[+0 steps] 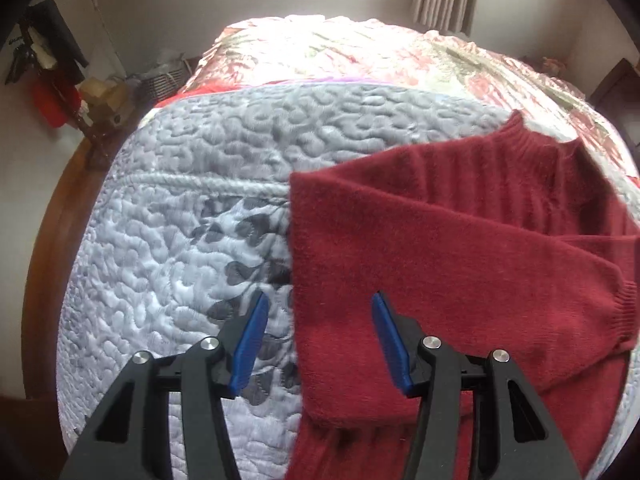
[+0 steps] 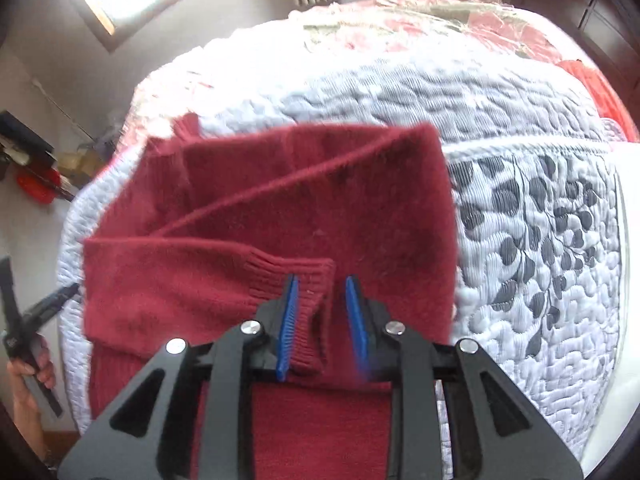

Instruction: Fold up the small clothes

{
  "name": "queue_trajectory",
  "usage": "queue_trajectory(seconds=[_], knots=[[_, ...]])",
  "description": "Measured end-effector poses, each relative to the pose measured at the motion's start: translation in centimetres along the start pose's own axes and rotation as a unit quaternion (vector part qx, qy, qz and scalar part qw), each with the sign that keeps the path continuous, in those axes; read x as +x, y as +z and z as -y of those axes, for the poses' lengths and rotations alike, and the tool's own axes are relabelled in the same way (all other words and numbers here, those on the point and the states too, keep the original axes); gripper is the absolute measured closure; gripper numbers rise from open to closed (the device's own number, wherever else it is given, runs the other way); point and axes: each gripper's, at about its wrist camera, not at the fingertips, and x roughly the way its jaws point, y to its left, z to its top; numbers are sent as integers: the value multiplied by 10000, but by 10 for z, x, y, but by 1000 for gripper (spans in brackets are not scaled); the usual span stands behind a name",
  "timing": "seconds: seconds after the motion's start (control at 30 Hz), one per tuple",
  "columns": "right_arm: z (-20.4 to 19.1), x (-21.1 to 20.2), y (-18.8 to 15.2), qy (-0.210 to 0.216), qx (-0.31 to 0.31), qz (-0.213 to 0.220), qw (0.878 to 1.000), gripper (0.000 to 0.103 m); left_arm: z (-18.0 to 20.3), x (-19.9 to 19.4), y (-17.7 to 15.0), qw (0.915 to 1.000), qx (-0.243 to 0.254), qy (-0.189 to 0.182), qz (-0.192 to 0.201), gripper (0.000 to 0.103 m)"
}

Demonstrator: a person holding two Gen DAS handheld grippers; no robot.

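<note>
A dark red knitted sweater (image 1: pixel 440 248) lies flat on the grey-white quilted bedspread (image 1: pixel 192 200), its sleeves folded across the body and its collar (image 1: pixel 524 136) pointing away. My left gripper (image 1: pixel 319 298) hangs open over the sweater's left edge, nothing between its blue pads (image 1: pixel 252 344). In the right wrist view the sweater (image 2: pixel 280 184) fills the middle. My right gripper (image 2: pixel 321 280) is open, with the ribbed sleeve cuff (image 2: pixel 308 312) lying between the fingers, against the left pad (image 2: pixel 289 320) and clear of the right one.
A pink floral cover (image 1: pixel 360 52) lies over the far half of the bed. A wooden bed frame (image 1: pixel 52 240) runs along the left, with red and brown clutter (image 1: pixel 56 100) beyond it. A person's hand (image 2: pixel 28 372) shows at the left. A dark cabinet (image 2: pixel 592 8) stands far right.
</note>
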Motion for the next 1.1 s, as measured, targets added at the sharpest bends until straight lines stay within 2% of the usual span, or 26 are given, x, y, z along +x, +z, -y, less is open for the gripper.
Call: queue_trajectory(seconds=[0.07,0.13,0.2,0.3,0.4,0.47,0.57,0.7,0.77,0.83,0.9,0.97,1.1], knots=[[-6,-1,2,349,-55,-55,9994,78,17,-1,2,9994,121,-311,-18,47],[-15,8,2,470,-146,-190,9986,78,31,7,2,9985,190,-506,-124,47],[-20,25,1,279,-186,-359,9988,78,44,21,-5,9983,234,-464,-248,47],[-7,51,-6,52,-50,-633,9980,80,44,52,-10,9979,215,-300,-528,47],[1,61,-17,174,0,-606,9980,81,42,67,-14,9979,178,-303,-553,42],[0,59,-20,100,-153,-524,9985,81,45,71,-14,9980,194,-269,-545,41],[-9,53,-21,-60,-314,-480,9983,81,50,67,-15,9982,198,-154,-542,41],[-12,23,-32,50,-234,-241,9994,76,52,31,-24,9993,230,-126,-284,42],[-7,22,-39,145,-168,-358,9991,76,53,23,-34,9993,225,-174,-228,41],[1,37,-44,19,-70,-608,9981,76,53,31,-42,9989,232,-198,-367,41],[13,47,-46,182,231,-658,9974,77,53,44,-50,9983,261,-67,-522,41],[20,44,-47,387,466,-632,9962,77,58,47,-52,9981,407,35,-463,40],[26,11,-58,596,526,-432,9959,73,57,17,-57,9988,326,-165,-330,41]])
